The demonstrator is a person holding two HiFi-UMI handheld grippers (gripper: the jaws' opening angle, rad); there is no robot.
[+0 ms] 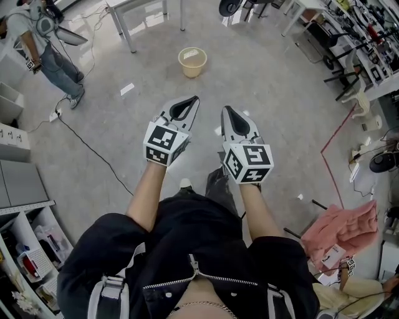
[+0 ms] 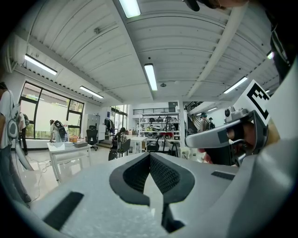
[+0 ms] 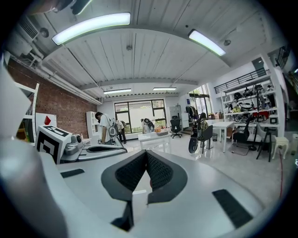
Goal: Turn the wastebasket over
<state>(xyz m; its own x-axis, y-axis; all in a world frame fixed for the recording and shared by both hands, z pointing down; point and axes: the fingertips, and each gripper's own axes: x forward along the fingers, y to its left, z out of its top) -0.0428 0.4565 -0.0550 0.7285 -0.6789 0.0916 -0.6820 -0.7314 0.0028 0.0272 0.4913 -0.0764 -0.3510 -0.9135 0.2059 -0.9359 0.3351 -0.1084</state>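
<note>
Both my tongs are pressed shut with nothing between them. The left tongs (image 1: pixel 193 101) and the right tongs (image 1: pixel 226 112) are side by side, pointing out roughly level and well short of the wastebasket (image 1: pixel 192 61). It stands upright on the floor (image 1: pixel 268 81), mouth up and axis vertical. It is almost straight ahead of the left tongs and a little left of the right pair's line, so I judge the left hand slightly nearer. Neither gripper view shows it, since both look out over it. Beyond it and a little to its left stands a table (image 1: pixel 134 7).
</note>
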